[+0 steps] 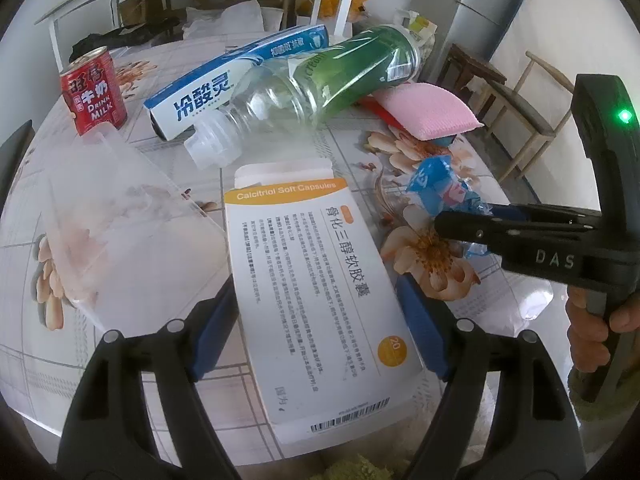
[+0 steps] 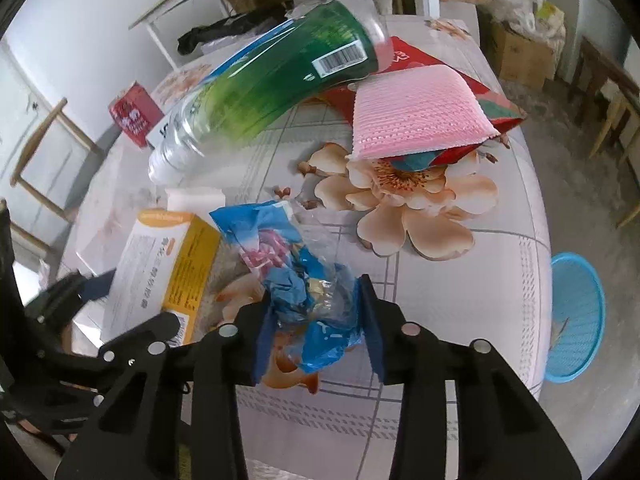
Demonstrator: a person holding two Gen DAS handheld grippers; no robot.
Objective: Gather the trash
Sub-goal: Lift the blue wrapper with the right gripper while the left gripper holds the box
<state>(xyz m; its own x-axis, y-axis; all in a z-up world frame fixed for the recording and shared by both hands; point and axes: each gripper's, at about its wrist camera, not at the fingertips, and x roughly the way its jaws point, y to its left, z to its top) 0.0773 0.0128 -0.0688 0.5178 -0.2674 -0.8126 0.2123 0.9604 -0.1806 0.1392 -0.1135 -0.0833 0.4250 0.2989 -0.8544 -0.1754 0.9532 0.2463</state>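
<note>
A cluttered tabletop, seen from both wrist cams, w/ a floral cloth (image 1: pixel 432 152) under the trash. L to R in the left view: 1 red milk can (image 1: pixel 95 90) upright at far left; 1 clear plastic sheet (image 1: pixel 120 216) lying flat near it; 1 blue-and-white toothpaste box (image 1: pixel 236 80) on its side; 1 empty bottle w/ green label (image 1: pixel 304 92) lying across that box, neck pointing near-left; 1 white-and-orange capsule box (image 1: pixel 316 276) flat at centre; 1 pink sponge (image 1: pixel 428 110) at far right, resting on 1 red packet (image 2: pixel 420 60); 1 crumpled blue wrapper (image 1: pixel 444 190) at right, beside the capsule box.

Left gripper (image 1: pixel 320 340): jaws wide, straddling the near end of the capsule box. Blue pads sit just beside the box's two long edges; whether they press on it can't be told.

Right gripper (image 2: pixel 316 324): jaws part-way in, one blue pad on each side of the wrapper, which bunches up between them. Left pad looks to touch the crumpled film; a firm grip isn't clear. In the left view the same gripper comes in from the right, fingers edge-on over the wrapper, a hand (image 1: pixel 596 332) on its handle.

On the floor, right of the table: 1 blue mesh basket (image 2: pixel 576 316). 2 wooden chairs show at far right in the left view.
</note>
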